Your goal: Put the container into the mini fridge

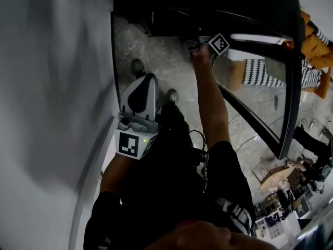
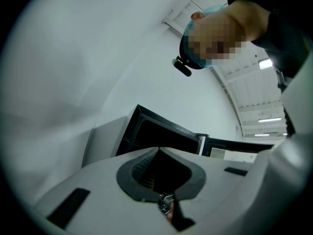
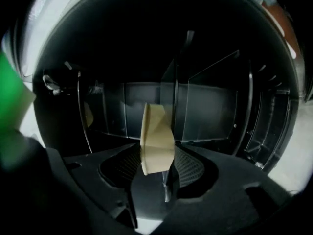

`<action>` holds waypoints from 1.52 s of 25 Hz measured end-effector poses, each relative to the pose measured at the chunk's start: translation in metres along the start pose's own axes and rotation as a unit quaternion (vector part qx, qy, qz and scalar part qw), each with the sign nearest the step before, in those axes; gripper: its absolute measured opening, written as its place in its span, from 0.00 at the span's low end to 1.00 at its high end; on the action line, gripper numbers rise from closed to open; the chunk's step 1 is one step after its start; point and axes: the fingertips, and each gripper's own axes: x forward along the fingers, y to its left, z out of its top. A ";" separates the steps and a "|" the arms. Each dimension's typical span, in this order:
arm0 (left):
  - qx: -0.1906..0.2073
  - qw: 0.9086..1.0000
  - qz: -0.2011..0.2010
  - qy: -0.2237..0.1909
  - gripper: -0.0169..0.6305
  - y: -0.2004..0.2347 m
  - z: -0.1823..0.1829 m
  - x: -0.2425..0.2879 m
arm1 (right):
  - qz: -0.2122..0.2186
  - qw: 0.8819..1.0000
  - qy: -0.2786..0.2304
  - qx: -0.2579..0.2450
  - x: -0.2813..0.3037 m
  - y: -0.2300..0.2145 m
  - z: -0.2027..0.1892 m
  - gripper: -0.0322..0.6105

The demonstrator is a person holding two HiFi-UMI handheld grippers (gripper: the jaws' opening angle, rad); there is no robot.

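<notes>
A person, seen from above by a head camera, stretches the right arm forward so that the right gripper [image 1: 197,46] sits inside the dark opening of the mini fridge [image 1: 208,7]. The fridge's door [image 1: 289,87] stands open to the right.

In the right gripper view, a pale beige container [image 3: 156,138] sits between the dark fingers [image 3: 120,168]. It is turned on its side with its rim to the left. The ribbed pads appear to press on both of its sides, so these fingers are set fairly wide and are holding it. Behind it are the fridge's black walls and clear shelf panels [image 3: 210,97]. Whether the container touches a shelf cannot be told; it looks carried rather than set down.

The left gripper [image 1: 141,90] is low, near the person's body and outside the fridge. In the left gripper view its white fingers [image 2: 98,190] meet at the tips with nothing between them, pointing up at a white wall and ceiling.

The container is in hand and inside the fridge, so most of the task appears done. What seems left is to set it on a shelf, let go, and draw the right gripper out
</notes>
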 end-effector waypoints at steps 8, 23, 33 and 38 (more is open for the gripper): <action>0.001 1.000 0.010 -0.025 0.03 0.003 0.013 0.007 | -0.001 1.000 -0.004 0.007 0.013 0.006 0.008 0.37; -0.004 1.000 0.014 -0.024 0.03 0.004 0.013 0.007 | -0.018 0.999 -0.037 -0.019 0.003 0.005 0.020 0.45; -0.013 1.000 0.012 -0.023 0.03 0.003 0.011 0.008 | -0.109 0.940 0.010 -0.324 -0.014 0.013 0.015 0.50; -0.008 1.000 0.006 -0.024 0.03 0.001 0.011 0.008 | -0.145 0.866 0.045 -0.477 -0.014 0.020 0.001 0.49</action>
